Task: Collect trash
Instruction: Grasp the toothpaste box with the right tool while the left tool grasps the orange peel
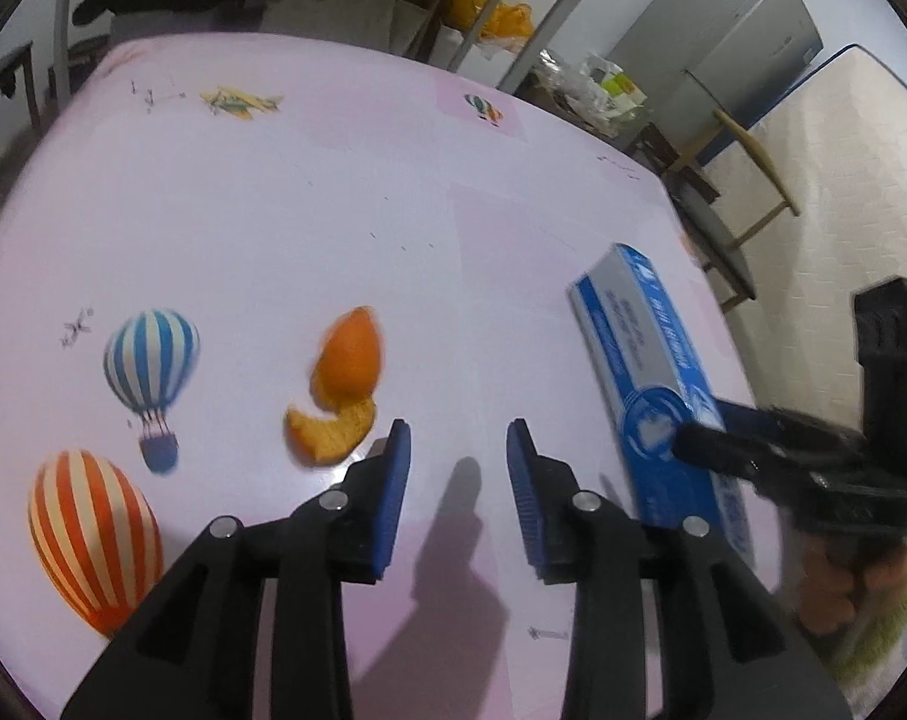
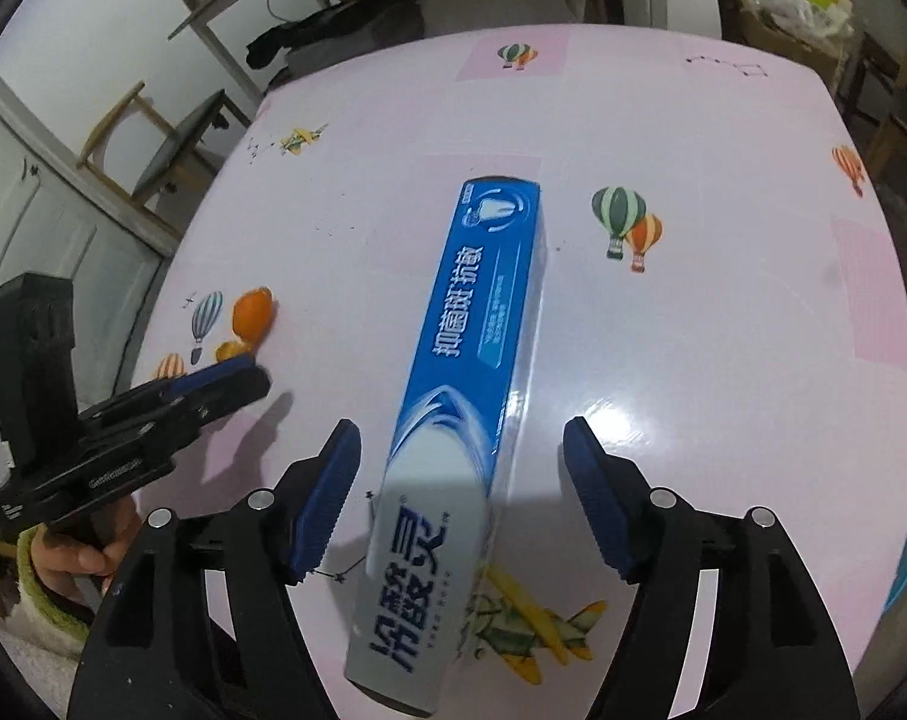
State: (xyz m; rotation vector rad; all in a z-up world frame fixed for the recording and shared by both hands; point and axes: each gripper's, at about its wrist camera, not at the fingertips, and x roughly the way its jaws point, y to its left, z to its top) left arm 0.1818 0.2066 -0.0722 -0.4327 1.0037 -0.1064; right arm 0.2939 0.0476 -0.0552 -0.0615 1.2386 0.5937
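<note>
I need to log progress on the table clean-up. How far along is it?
Nothing looks collected yet. The toothpaste box lies on the table between the open right gripper fingers, not gripped. The orange peel lies beside the open, empty left gripper. Both remain.

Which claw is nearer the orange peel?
Left. The left claw hangs open just right of the orange peel; the right claw straddles the toothpaste box, farther off.
</note>
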